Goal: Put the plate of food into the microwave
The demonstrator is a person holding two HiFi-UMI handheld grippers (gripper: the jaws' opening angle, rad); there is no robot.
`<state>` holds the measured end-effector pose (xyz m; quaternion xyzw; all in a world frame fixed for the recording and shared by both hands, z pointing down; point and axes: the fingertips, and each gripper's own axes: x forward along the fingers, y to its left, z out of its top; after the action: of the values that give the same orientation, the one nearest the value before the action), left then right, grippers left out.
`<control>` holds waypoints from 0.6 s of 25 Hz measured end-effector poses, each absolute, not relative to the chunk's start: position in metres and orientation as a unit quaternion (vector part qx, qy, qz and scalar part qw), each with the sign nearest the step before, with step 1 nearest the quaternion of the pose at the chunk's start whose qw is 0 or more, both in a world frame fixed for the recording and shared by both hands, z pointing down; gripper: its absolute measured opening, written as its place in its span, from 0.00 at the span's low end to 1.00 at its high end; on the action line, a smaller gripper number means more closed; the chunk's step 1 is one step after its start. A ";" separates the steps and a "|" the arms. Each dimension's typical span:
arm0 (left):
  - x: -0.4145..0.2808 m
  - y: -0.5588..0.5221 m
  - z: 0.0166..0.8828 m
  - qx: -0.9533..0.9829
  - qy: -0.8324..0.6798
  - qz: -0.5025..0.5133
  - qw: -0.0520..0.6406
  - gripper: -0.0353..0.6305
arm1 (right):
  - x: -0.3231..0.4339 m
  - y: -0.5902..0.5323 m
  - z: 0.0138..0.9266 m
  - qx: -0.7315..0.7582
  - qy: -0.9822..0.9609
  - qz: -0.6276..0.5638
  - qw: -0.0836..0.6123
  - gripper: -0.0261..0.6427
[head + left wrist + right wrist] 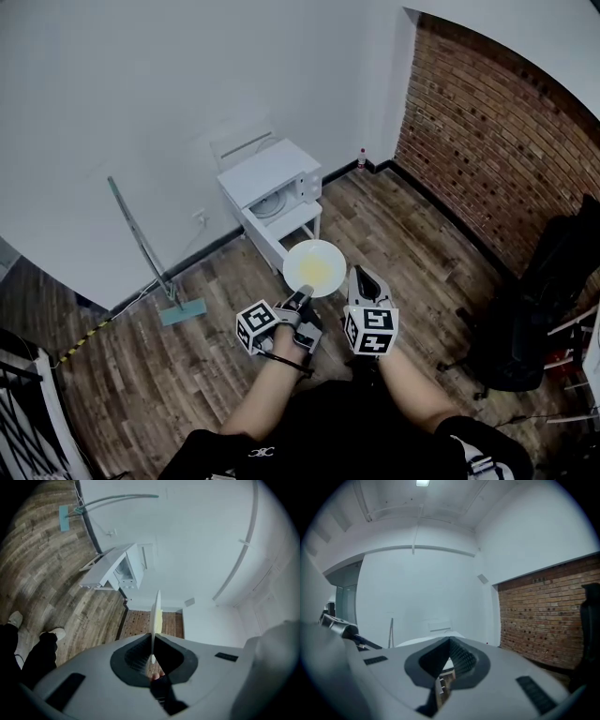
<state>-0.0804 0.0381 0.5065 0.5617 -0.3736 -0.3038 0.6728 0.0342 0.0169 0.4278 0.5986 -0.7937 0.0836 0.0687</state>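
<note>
A white plate [314, 267] with yellow food [317, 273] on it hangs in the air above the wooden floor. My left gripper [302, 296] is shut on its near rim. In the left gripper view the plate [157, 613] shows edge-on, pinched between the jaws of the left gripper [153, 638]. My right gripper [360, 276] hangs just right of the plate, shut and holding nothing; its jaws meet in the right gripper view [450, 642]. The white microwave [272, 180] stands ahead on a low white stand by the wall, its round turntable showing; it also appears in the left gripper view [123, 570].
A teal-headed mop [150, 248] leans on the white wall left of the microwave. A brick wall [497, 150] runs along the right, with a small bottle [362, 159] in the corner. Black gear [539, 319] stands at the right. A black railing [23, 403] is at the lower left.
</note>
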 end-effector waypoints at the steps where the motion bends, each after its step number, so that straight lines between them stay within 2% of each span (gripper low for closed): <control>1: -0.078 0.031 0.508 0.562 -0.374 -0.301 0.674 0.07 | 0.037 0.009 0.430 0.599 -0.793 0.086 0.067 0.05; 15: 0.002 -0.127 0.498 0.563 -0.394 -0.306 0.659 0.07 | 0.104 -0.157 0.423 0.564 -0.819 0.085 0.064 0.05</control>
<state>0.0017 -0.1266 0.4982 0.5627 -0.3941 -0.3060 0.6591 0.1040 -0.1573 0.4229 0.5644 -0.8186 0.0853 0.0637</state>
